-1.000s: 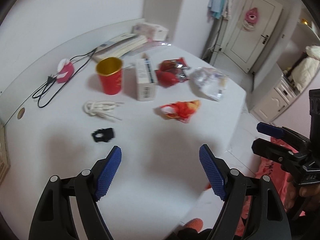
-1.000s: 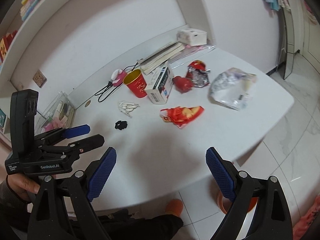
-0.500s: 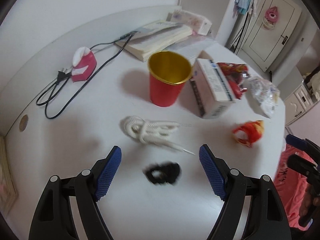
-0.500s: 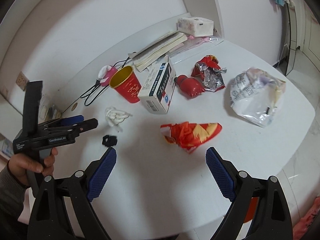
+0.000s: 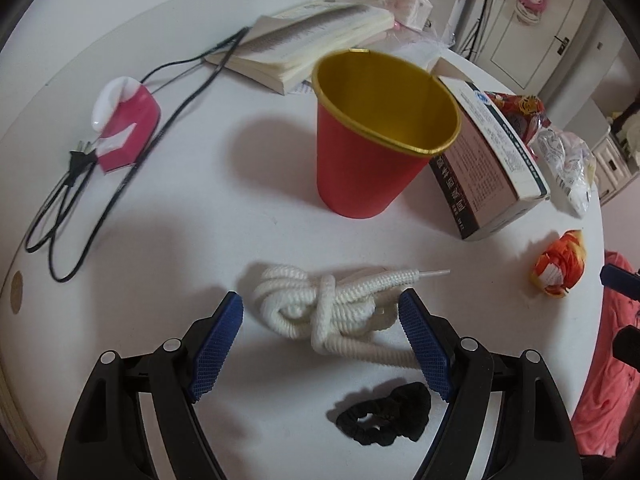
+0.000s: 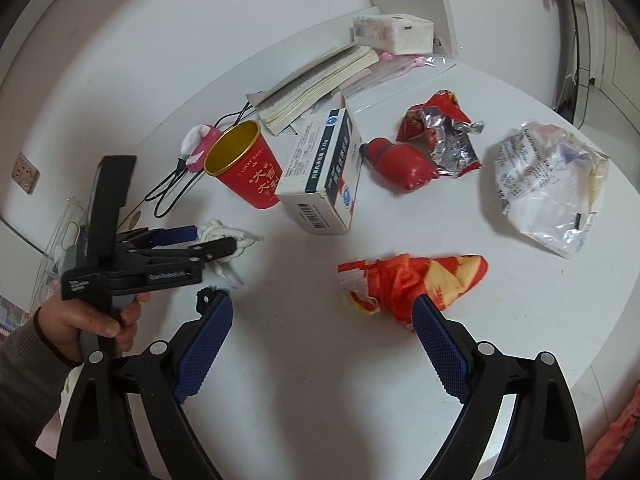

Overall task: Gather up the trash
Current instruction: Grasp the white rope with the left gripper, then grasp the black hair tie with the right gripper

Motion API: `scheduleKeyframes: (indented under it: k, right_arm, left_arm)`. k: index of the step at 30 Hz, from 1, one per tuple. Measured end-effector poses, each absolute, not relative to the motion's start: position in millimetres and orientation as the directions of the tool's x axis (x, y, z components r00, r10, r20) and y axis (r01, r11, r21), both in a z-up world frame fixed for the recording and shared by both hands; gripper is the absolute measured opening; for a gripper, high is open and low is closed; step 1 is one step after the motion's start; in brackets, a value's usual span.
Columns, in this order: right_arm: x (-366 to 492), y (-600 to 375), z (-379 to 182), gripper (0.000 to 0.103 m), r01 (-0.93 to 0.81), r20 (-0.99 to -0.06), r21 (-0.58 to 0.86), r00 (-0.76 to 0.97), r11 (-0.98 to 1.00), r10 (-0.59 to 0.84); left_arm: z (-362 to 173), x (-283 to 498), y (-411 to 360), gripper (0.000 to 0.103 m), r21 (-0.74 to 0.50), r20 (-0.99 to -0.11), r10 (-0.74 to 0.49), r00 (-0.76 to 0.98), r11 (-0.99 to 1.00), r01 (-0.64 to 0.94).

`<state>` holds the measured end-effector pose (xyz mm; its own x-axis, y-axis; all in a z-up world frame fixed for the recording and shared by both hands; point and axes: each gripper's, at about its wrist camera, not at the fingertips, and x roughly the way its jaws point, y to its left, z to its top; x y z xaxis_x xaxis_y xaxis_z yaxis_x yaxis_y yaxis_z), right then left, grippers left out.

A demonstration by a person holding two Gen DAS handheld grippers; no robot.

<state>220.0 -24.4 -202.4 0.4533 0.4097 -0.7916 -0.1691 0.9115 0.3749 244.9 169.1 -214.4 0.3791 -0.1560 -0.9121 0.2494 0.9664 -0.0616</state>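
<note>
Nothing collected yet. Left tongs (image 5: 320, 332) gape wide, empty, straddling white rope bundle (image 5: 332, 312) on table (image 5: 180, 240). Right tongs (image 6: 320, 340) also wide, empty, near orange wrapper (image 6: 408, 280). Foil packet (image 6: 440, 136), crumpled clear bag (image 6: 548, 192), red cup (image 5: 376, 136) remain untouched.

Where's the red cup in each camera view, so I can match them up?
Left wrist: red cup upper middle, upright, past the white cord.
Right wrist: red cup left of centre, beyond the left gripper.
Shared landmark: the white box right beside the cup in both.
</note>
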Motion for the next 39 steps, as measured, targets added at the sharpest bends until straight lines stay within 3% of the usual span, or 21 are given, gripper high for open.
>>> scheduleKeyframes:
  k: [4,7,9,12,15,26,30,32,39]
  right_arm:
    - [220,-22,-205,0.09,-0.17,-0.796,0.366,0.452,0.915,0.402]
    - [220,-20,-208,0.09,-0.169,-0.792,0.383,0.446,0.908,0.417]
    - [220,-16,-208,0.09,-0.176,-0.79,0.386,0.445,0.906,0.423]
    - [220,-6,-208,0.09,-0.202,-0.781,0.392,0.442,0.898,0.44]
    - [221,10,-208,0.089,-0.243,-0.78,0.386,0.429,0.89,0.456]
    - [226,89,-231,0.067,-0.449,-0.786,0.386,0.298,0.806,0.542]
    - [228,99,-238,0.064,-0.466,-0.79,0.379,0.287,0.799,0.542]
    - [231,102,-242,0.054,-0.472,-0.798,0.367,0.283,0.802,0.532]
    - [240,112,-256,0.043,-0.482,-0.826,0.315,0.285,0.818,0.486]
  left_arm:
    - [-219,240,166,0.08,-0.027,-0.911,-0.14,0.389,0.959,0.283]
    - [-218,237,162,0.066,0.03,-0.905,-0.105,0.413,0.951,0.309]
    - [-217,236,165,0.048,0.032,-0.899,-0.109,0.424,0.949,0.314]
    - [-213,233,175,0.039,0.001,-0.902,-0.128,0.412,0.954,0.299]
    - [-212,223,192,0.038,-0.018,-0.911,-0.128,0.392,0.962,0.272]
    - [-197,155,235,0.038,-0.092,-0.921,-0.167,0.353,0.971,0.219]
    - [-194,137,242,0.038,-0.085,-0.923,-0.163,0.348,0.969,0.231]
    - [-194,135,245,0.038,-0.093,-0.924,-0.166,0.344,0.971,0.218]
    - [-197,138,248,0.038,-0.133,-0.92,-0.196,0.339,0.971,0.2]
